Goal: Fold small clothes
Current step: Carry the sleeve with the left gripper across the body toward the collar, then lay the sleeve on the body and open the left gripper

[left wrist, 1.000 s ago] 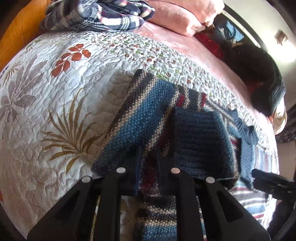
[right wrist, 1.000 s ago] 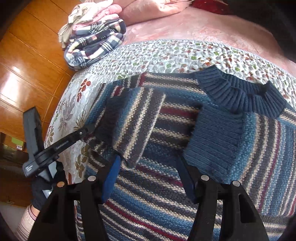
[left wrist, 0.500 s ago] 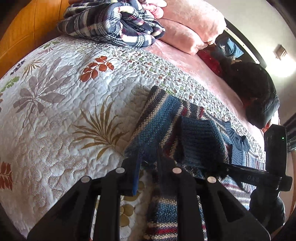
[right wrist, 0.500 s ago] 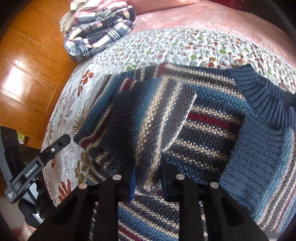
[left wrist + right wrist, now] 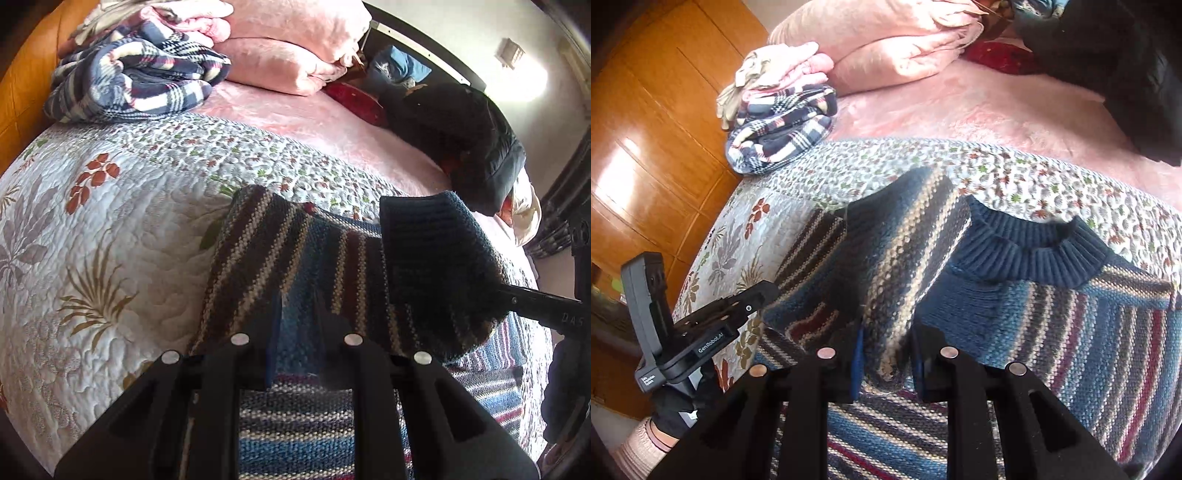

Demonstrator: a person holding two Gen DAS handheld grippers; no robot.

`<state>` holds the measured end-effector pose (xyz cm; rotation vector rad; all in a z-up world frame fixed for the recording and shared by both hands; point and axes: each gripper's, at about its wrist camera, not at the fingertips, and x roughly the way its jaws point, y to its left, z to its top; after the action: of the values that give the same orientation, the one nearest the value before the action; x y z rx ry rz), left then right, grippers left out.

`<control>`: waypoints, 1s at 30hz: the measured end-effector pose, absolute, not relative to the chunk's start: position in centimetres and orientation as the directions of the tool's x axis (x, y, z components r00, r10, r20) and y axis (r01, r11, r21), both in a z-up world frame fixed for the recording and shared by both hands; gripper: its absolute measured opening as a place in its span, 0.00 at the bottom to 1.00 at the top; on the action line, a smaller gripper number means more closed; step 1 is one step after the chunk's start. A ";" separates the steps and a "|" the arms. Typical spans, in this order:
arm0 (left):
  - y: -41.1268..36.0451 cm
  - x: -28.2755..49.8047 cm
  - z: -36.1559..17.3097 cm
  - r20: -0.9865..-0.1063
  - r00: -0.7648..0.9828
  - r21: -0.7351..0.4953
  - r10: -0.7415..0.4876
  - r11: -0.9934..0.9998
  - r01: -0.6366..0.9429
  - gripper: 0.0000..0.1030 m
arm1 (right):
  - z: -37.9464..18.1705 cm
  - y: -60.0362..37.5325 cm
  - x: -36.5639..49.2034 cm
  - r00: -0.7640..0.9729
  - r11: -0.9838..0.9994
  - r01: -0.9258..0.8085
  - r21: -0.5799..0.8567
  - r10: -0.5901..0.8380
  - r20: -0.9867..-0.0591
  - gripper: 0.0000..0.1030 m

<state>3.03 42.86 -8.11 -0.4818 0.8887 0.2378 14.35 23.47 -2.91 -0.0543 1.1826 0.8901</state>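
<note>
On the floral quilt (image 5: 122,229), the striped sweater (image 5: 1071,332) sleeve (image 5: 897,266) is clamped by both the left gripper (image 5: 295,317) and the right gripper (image 5: 886,347); edges are best aligned before release.

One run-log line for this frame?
fold sweater | left claw: shut on striped sweater | right claw: shut on sleeve | on quilt

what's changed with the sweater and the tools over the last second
The right tool, open a second ago, has shut on the striped knit sweater; with the left tool, gripping throughout, it lifts the folded side off the floral quilt. The navy ribbed collar and plaid blanket stayed put.
</note>
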 end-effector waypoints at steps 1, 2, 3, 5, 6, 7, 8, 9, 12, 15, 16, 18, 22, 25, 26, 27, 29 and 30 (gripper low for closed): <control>42.4 3.6 -8.6 -0.797 0.604 -0.300 -0.009 0.874 -0.383 0.15 | -3.5 22.8 14.8 0.089 0.682 -0.609 0.405 0.566 -0.819 0.20; 42.1 4.0 -9.1 -0.805 0.593 -0.295 -0.015 0.878 -0.378 0.15 | -4.0 22.2 15.3 0.082 0.688 -0.595 0.414 0.565 -0.821 0.20; 42.0 4.4 -9.6 -0.812 0.583 -0.289 -0.017 0.880 -0.378 0.15 | -4.6 21.6 15.8 0.071 0.692 -0.581 0.429 0.568 -0.820 0.20; 41.7 5.0 -10.7 -0.833 0.553 -0.272 -0.014 0.880 -0.388 0.15 | -5.9 20.7 16.5 0.050 0.699 -0.551 0.456 0.573 -0.818 0.20; 41.7 5.2 -11.3 -0.844 0.537 -0.268 -0.015 0.879 -0.396 0.15 | -6.5 20.5 16.7 0.042 0.701 -0.539 0.467 0.576 -0.817 0.20; 41.8 5.4 -11.9 -0.851 0.524 -0.269 -0.020 0.875 -0.403 0.15 | -7.0 20.4 16.8 0.033 0.703 -0.527 0.477 0.578 -0.815 0.20; 42.0 5.4 -12.4 -0.858 0.514 -0.268 -0.022 0.872 -0.410 0.15 | -7.4 20.1 16.9 0.027 0.705 -0.520 0.482 0.578 -0.816 0.20; 42.2 5.4 -12.7 -0.860 0.510 -0.271 -0.026 0.869 -0.414 0.15 | -7.8 20.0 16.8 0.025 0.707 -0.517 0.483 0.576 -0.817 0.20; 42.3 5.2 -13.0 -0.857 0.514 -0.271 -0.026 0.872 -0.407 0.15 | -9.0 19.8 16.8 0.016 0.719 -0.508 0.474 0.558 -0.830 0.21; 42.5 5.2 -13.2 -0.857 0.514 -0.274 -0.029 0.872 -0.407 0.15 | -10.3 19.6 16.9 0.006 0.735 -0.494 0.465 0.538 -0.843 0.22; 42.5 5.3 -13.3 -0.858 0.513 -0.275 -0.030 0.871 -0.408 0.15 | -10.6 19.5 16.9 0.005 0.735 -0.490 0.468 0.539 -0.842 0.22; 42.5 5.3 -13.3 -0.857 0.514 -0.278 -0.033 0.870 -0.408 0.16 | -10.7 19.5 16.8 0.011 0.739 -0.493 0.459 0.533 -0.846 0.22; 42.6 5.3 -13.5 -0.854 0.519 -0.288 -0.044 0.871 -0.399 0.16 | -10.2 20.4 16.4 0.036 0.750 -0.526 0.401 0.491 -0.870 0.24; 42.7 4.8 -13.0 -0.852 0.521 -0.298 -0.054 0.868 -0.397 0.15 | -8.4 21.0 15.6 0.145 0.772 -0.577 0.267 0.419 -0.896 0.41; 42.6 4.6 -12.6 -0.850 0.524 -0.293 -0.049 0.871 -0.394 0.17 | -7.3 21.2 15.0 0.215 0.779 -0.597 0.193 0.387 -0.897 0.47; 42.5 4.3 -12.2 -0.848 0.529 -0.280 -0.035 0.877 -0.390 0.20 | -6.2 21.4 14.5 0.282 0.783 -0.610 0.123 0.360 -0.889 0.50; 42.0 3.8 -11.5 -0.842 0.540 -0.232 0.006 0.899 -0.372 0.32 | -4.6 21.8 13.8 0.336 0.771 -0.631 0.081 0.366 -0.868 0.53; 41.7 3.7 -11.5 -0.843 0.538 -0.214 0.014 0.908 -0.360 0.33 | -4.2 22.2 13.6 0.323 0.753 -0.651 0.095 0.389 -0.863 0.53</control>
<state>3.69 41.66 -11.47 -0.3879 0.9838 0.2291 13.58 22.24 -4.17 -0.2911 1.0357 0.6947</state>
